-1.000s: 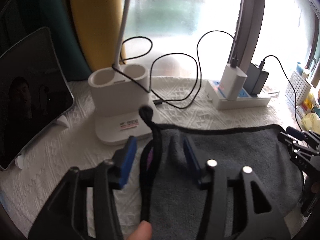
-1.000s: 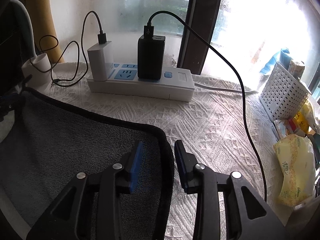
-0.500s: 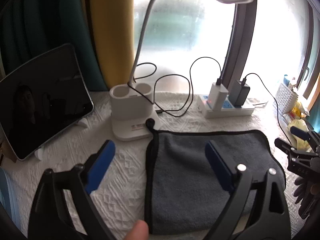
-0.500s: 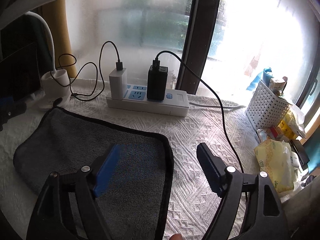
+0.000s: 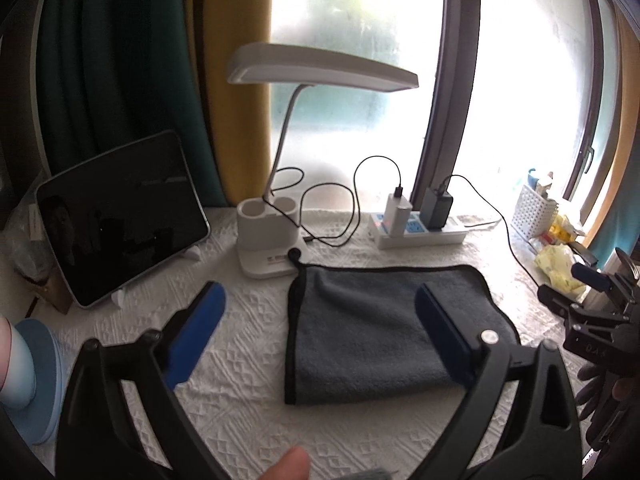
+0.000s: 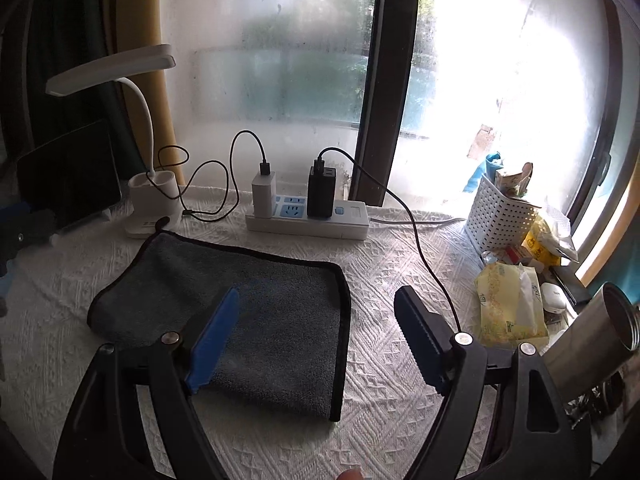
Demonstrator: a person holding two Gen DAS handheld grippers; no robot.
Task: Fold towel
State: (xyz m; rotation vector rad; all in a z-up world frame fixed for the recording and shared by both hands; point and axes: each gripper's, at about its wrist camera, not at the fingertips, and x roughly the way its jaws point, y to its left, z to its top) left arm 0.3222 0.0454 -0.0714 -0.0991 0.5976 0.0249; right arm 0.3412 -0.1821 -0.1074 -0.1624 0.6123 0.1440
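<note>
A grey towel (image 5: 372,328) with black edging lies folded flat on the white textured cloth; it also shows in the right wrist view (image 6: 256,312). Its hanging loop rests against the lamp base. My left gripper (image 5: 320,320) is open wide and empty, held above the towel's left edge. My right gripper (image 6: 316,320) is open wide and empty, held above the towel's right edge. The right gripper also shows at the right edge of the left wrist view (image 5: 588,300).
A white desk lamp (image 5: 272,236) stands behind the towel. A tablet (image 5: 120,220) leans at left. A power strip (image 6: 308,220) with chargers and cables lies behind. A white basket (image 6: 500,220), tissue pack (image 6: 512,304) and steel cup (image 6: 596,328) stand at right.
Both grippers have opened, let go of the towel's far corners and pulled back and up. The towel now lies folded on the cloth.
</note>
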